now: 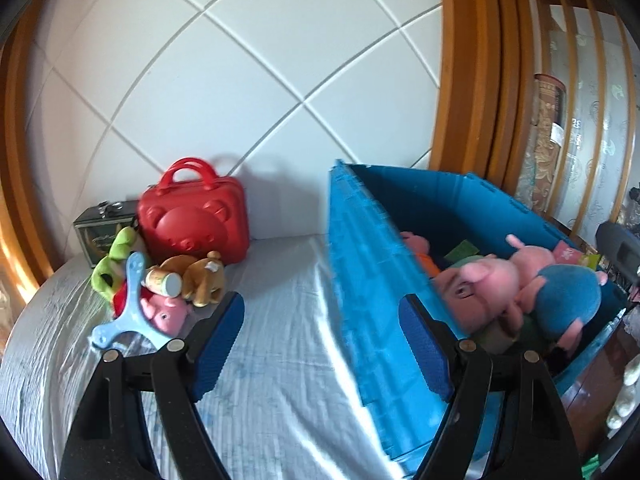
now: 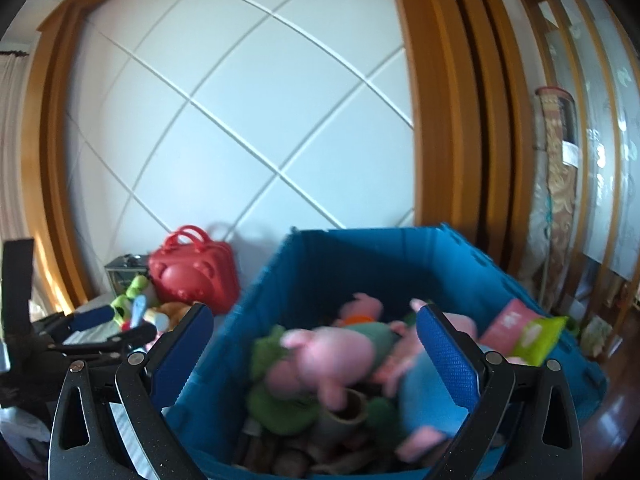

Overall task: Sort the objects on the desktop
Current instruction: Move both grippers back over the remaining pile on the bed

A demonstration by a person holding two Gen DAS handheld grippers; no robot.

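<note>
On the white bedsheet (image 1: pixel 280 320), the plush toy pile (image 1: pixel 176 292) at left centre looks soft and light, best pinched mid-body; both the left gripper (image 1: pixel 320 344) and right gripper (image 2: pixel 316 348) gape empty beside the blue crate (image 1: pixel 360 280).

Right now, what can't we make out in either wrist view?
- Blue crate bottom, right wrist: motion blur and piled plush toys hide what lies underneath.
- Small dark box, left wrist: partly hidden behind the green plush; its print is too small to read.
- Toy pile beside the red case, left wrist: the light blue plastic toy covers part of it.
</note>
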